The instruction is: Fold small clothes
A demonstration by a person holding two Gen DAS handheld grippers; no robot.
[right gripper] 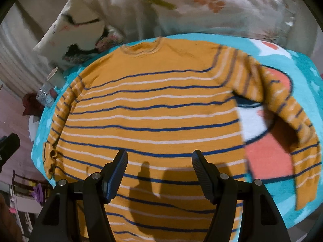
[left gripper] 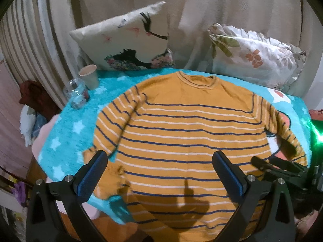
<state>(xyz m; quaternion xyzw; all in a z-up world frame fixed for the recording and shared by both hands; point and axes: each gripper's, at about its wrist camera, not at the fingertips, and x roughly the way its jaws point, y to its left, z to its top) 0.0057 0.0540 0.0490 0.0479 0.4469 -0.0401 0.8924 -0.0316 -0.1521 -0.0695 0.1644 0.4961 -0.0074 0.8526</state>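
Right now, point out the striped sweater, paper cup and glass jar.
striped sweater (left gripper: 181, 125), left wrist view, middle of chest.
paper cup (left gripper: 89, 77), left wrist view, side wall.
glass jar (left gripper: 77, 93), left wrist view, clear body.

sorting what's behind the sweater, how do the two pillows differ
The left pillow is cream with a dark eyelash and hair drawing; the right pillow is white with orange flowers and green leaves. The left one has plain edges, the right one a ruffled edge. Both lean against the backing behind the sweater.
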